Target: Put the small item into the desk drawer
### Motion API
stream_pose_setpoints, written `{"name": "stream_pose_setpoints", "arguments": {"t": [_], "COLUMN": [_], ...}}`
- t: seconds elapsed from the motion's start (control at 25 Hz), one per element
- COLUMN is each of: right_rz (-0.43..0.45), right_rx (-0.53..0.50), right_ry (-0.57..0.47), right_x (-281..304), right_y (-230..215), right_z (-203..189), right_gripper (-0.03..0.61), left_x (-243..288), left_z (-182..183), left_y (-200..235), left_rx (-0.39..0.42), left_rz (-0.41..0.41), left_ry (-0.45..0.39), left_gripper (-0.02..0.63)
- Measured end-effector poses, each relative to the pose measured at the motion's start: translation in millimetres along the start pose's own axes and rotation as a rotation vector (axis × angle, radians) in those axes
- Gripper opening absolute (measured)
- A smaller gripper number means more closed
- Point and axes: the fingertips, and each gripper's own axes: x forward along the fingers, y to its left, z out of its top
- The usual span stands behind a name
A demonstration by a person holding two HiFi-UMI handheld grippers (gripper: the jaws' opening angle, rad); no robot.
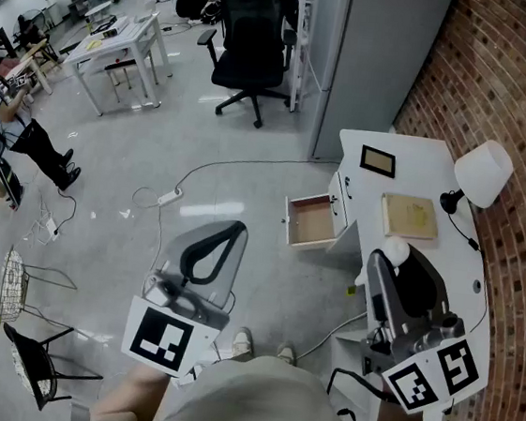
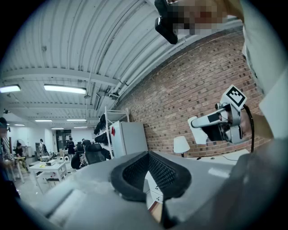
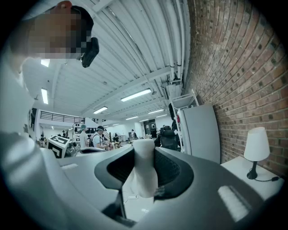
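My right gripper (image 1: 391, 259) hangs over the near end of the white desk (image 1: 418, 171), shut on a small white item (image 1: 398, 254). In the right gripper view the white item (image 3: 144, 173) stands upright between the dark pads (image 3: 173, 170) of the right gripper (image 3: 145, 150). The desk drawer (image 1: 311, 222) is pulled open on the desk's left side, and its wood-coloured inside holds nothing. My left gripper (image 1: 238, 228) is over the floor, left of the drawer, its jaws shut and holding nothing. In its own view the left gripper (image 2: 147, 155) points toward the brick wall.
On the desk stand a white lamp (image 1: 480, 171), a small dark picture frame (image 1: 378, 159) and a flat tan box (image 1: 408, 217). A black office chair (image 1: 250, 34) stands beyond the desk. A power strip with a cable (image 1: 170, 197) lies on the floor.
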Motion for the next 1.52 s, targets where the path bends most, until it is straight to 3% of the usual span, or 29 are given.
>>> {"name": "stream_pose_setpoints", "arguments": {"t": [0.76,1.2,1.52], "right_rz": [0.003,-0.049,-0.100], "right_rx": [-0.013,-0.030,-0.025], "right_ry": [0.027,0.072,0.103], "right_x": [43,73,88], "right_y": [41,71,49], "right_z": [-14,-40,-50], "right_gripper": [0.137,0.137,0.137], "left_x": [-20,-35,-10], "left_z": [-12,-37,-44], "left_y": [56,99,104], "left_rx": [-0.007,-0.062,-0.064], "left_rz": [0.005,-0.022,-0.064], "left_ry": [-0.018,-0.011,-0.006], "left_gripper": [0.003,0.003,0.003]}}
